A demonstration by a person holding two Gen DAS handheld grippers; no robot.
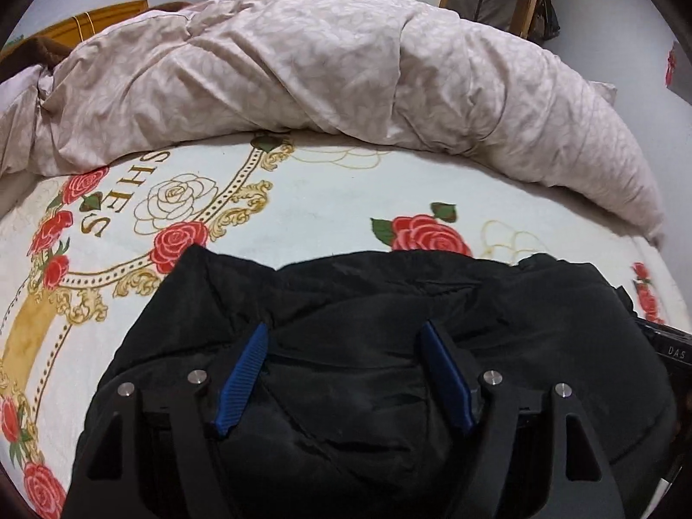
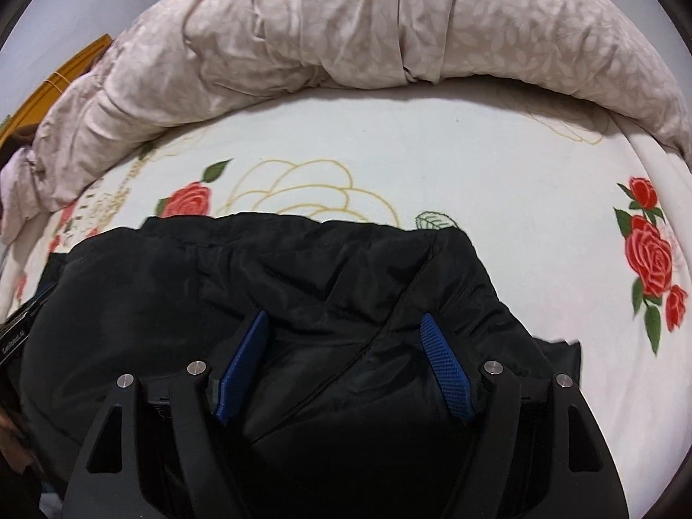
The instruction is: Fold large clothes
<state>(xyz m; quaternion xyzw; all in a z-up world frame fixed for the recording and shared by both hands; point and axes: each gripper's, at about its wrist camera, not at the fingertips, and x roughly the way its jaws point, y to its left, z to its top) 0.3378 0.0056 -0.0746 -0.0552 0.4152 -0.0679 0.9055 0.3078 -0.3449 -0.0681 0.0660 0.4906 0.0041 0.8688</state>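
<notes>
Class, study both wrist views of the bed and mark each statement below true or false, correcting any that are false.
1. A black padded jacket lies on the rose-printed white bedsheet. True.
2. The left claw is clamped shut on a red towel. False: its blue pads stand apart over the jacket, and no towel is in view.
3. A bunched pale leaf-patterned duvet lies beyond the jacket. True.
4. The right claw is open. True.
5. The jacket hangs from a hanger. False: it rests on the sheet.
</notes>
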